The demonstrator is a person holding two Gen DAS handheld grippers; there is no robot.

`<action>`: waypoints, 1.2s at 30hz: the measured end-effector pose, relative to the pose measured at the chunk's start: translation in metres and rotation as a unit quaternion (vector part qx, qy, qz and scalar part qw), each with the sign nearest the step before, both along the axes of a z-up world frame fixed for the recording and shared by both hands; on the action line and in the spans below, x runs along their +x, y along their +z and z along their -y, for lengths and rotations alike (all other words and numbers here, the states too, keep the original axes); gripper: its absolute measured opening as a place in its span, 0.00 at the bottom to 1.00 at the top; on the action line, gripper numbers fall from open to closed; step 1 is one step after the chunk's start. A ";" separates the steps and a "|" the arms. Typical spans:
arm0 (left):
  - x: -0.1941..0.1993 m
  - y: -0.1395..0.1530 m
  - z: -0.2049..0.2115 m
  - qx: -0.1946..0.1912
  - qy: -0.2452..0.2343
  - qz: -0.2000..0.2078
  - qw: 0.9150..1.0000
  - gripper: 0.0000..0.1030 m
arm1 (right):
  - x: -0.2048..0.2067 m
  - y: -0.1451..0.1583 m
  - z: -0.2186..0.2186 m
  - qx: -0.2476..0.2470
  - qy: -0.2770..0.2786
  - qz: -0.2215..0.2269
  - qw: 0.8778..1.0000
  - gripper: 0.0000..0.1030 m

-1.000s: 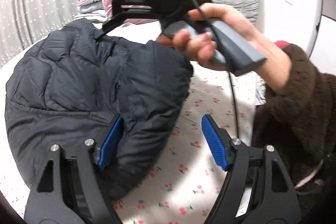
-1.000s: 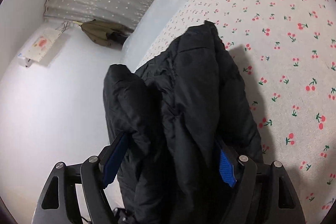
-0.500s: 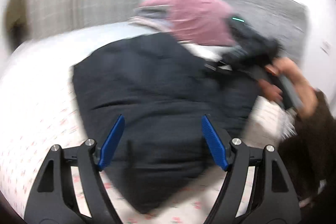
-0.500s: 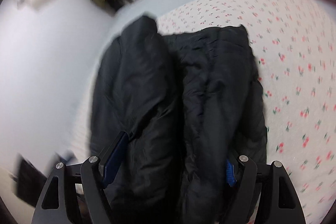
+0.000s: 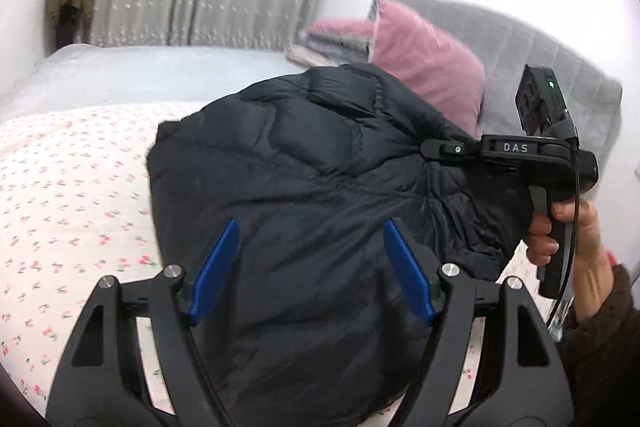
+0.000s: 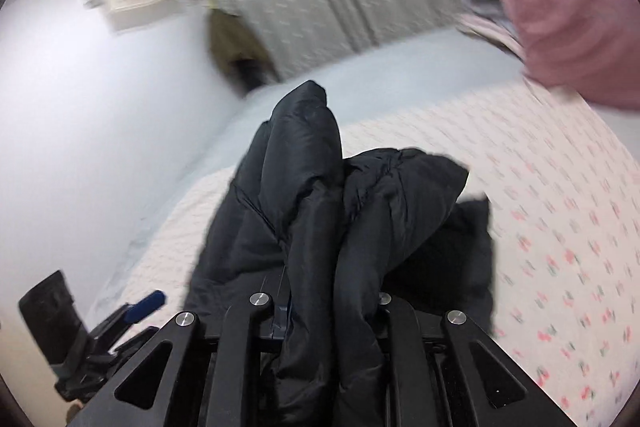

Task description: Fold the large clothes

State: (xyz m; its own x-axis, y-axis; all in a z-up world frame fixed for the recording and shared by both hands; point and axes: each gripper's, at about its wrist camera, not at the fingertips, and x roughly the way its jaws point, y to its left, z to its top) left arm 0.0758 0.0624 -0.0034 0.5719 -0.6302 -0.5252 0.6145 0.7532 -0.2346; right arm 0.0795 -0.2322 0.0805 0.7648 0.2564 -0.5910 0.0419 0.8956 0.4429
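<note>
While right gripper closes, jacket between (bunched).

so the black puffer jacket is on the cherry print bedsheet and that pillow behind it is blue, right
Not quite: the velvety pillow behind the black puffer jacket is pink, not blue. The left wrist view shows it. The jacket does lie on the cherry-print bedsheet.

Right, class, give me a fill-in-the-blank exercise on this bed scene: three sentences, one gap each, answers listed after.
1. The black puffer jacket lies on a bedspread printed with small ____.
2. The pillow behind the jacket is ____ in colour.
3. The right gripper has its jaws closing on the jacket, while the left gripper has its jaws ____.

Missing words: cherries; pink; open
</note>
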 end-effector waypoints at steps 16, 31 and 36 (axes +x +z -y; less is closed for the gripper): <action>-0.009 -0.022 0.036 0.078 -0.042 -0.004 0.996 0.73 | -0.014 -0.010 0.047 0.084 -0.035 -0.012 0.996 0.58; -0.007 -0.018 0.044 0.079 -0.013 0.009 0.997 0.80 | -0.041 -0.051 0.038 0.009 -0.130 -0.085 0.988 0.22; -0.011 -0.011 0.044 0.095 0.008 -0.006 0.995 0.81 | -0.051 -0.065 0.038 0.014 -0.149 -0.120 0.981 0.39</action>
